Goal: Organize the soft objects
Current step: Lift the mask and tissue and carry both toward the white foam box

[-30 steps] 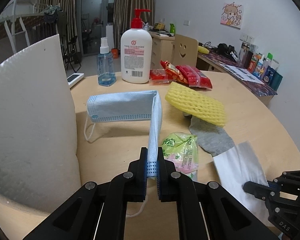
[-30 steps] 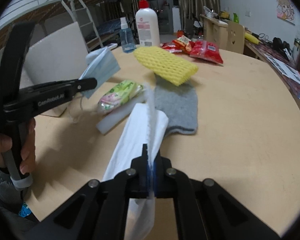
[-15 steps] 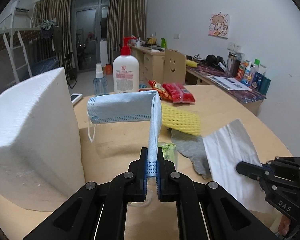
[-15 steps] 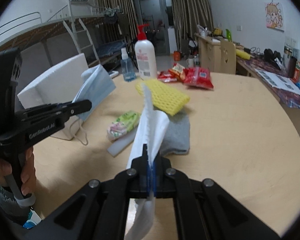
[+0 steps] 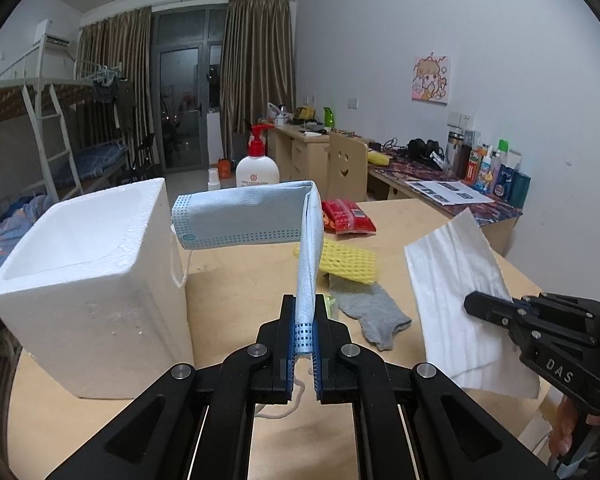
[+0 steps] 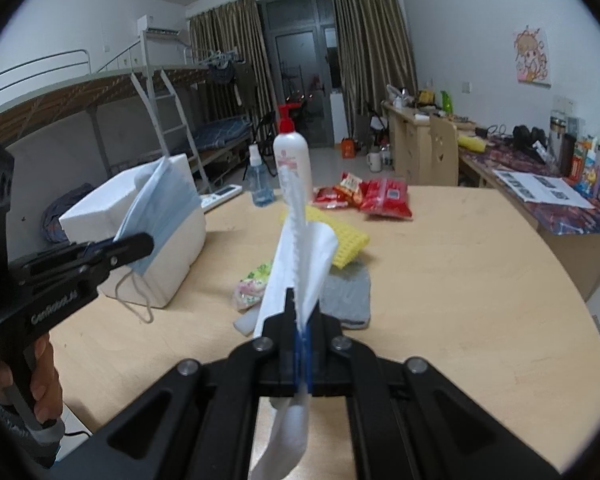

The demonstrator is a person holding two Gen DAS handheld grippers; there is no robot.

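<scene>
Both held pieces now hang higher above the table (image 5: 228,292) than a second ago, and the open top of the white foam box (image 5: 88,264) has come into sight. The left gripper (image 5: 304,320) is pinched on the folded end of the blue face mask (image 5: 240,220), which stands up and bends left toward the box; its ear loop dangles partly behind the fingers. The right gripper (image 6: 300,316) is clamped on the white tissue (image 6: 300,256), seen edge-on in its own view, its lower end hanging blurred below the jaws. On the table lie a yellow foam net (image 5: 348,260) over a grey sock (image 5: 372,312), both partly covered. A green packet (image 6: 254,282) is half hidden behind the tissue. Only fingers of each hand show at the frame edges.
</scene>
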